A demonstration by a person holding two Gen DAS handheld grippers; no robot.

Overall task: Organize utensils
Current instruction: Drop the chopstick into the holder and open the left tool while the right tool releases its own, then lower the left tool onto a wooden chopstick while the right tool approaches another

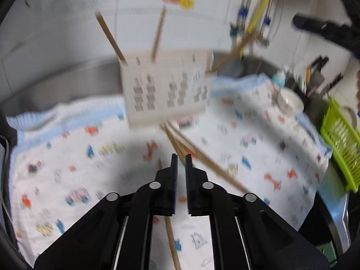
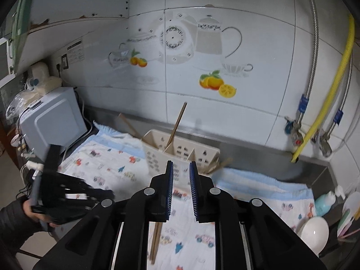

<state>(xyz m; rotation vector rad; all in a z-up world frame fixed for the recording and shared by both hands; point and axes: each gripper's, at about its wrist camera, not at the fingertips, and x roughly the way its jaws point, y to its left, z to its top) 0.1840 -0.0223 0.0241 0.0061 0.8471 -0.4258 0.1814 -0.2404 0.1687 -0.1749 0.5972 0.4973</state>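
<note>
left gripper point(image 1: 181, 157) low over the printed cloth point(image 1: 67, 157), jaws parted by a narrow gap, nothing pinched. loose chopsticks point(image 1: 202, 157) fanned on the cloth just ahead, running from 12 toward 4 o'clock, one more passing under the fingers toward 6. slotted cream holder point(image 1: 166, 85) upright at 12 o'clock, two chopsticks already standing in it. view blurred, so exact contact with the sticks impossible to tell.

right gripper point(image 2: 181, 168) raised, jaws spread, empty, holder point(image 2: 180, 150) at 12 o'clock, a stick point(image 2: 155, 243) on the cloth below.

probably a pick-up: best to square the left jaws across one stick near its middle, close firmly, lift, tip upright, then drop into an open compartment without nudging the holder.
</note>
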